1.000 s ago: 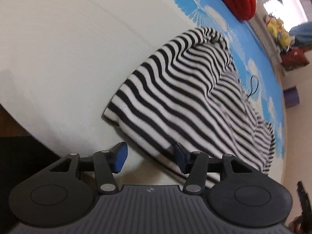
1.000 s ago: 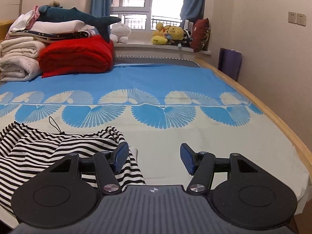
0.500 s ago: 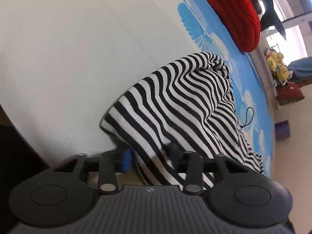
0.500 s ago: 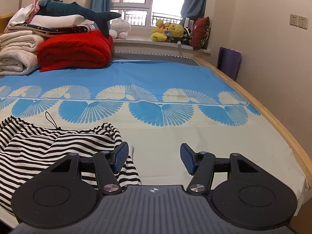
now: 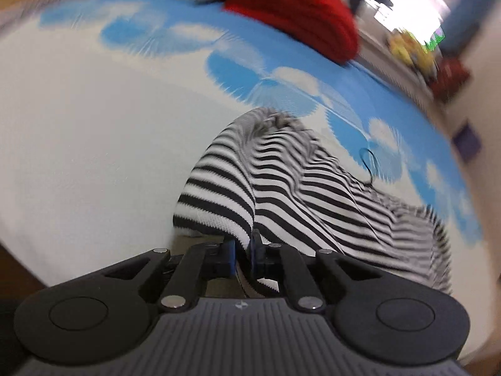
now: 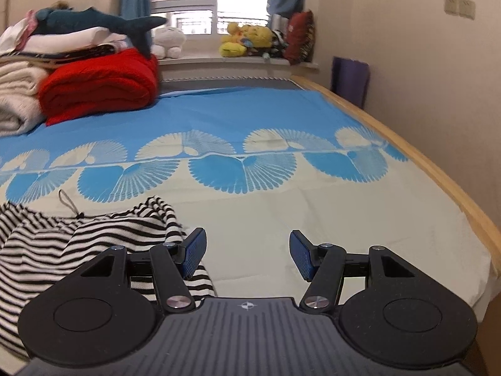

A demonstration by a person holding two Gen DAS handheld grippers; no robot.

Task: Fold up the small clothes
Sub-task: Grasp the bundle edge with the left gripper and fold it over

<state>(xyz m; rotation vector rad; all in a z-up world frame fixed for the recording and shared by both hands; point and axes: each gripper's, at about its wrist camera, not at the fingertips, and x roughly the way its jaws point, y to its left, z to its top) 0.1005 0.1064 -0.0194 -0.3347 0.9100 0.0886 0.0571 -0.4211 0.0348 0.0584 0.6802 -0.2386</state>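
Now that the near edge of the striped garment (image 5: pixel 281 188), crumpled on the bed (image 5: pixel 78 156), is pinched by the left hand-held gripper (image 5: pixel 242 250), spread a second ago | right hand-held gripper (image 6: pixel 247 253) held spread beside it | fold judged startable.

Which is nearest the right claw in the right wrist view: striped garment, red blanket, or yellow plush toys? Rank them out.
From the right claw:
1. Striped garment, just left, under its left finger.
2. Red blanket, far left, up the bed.
3. Yellow plush toys, on the windowsill beyond the bed.
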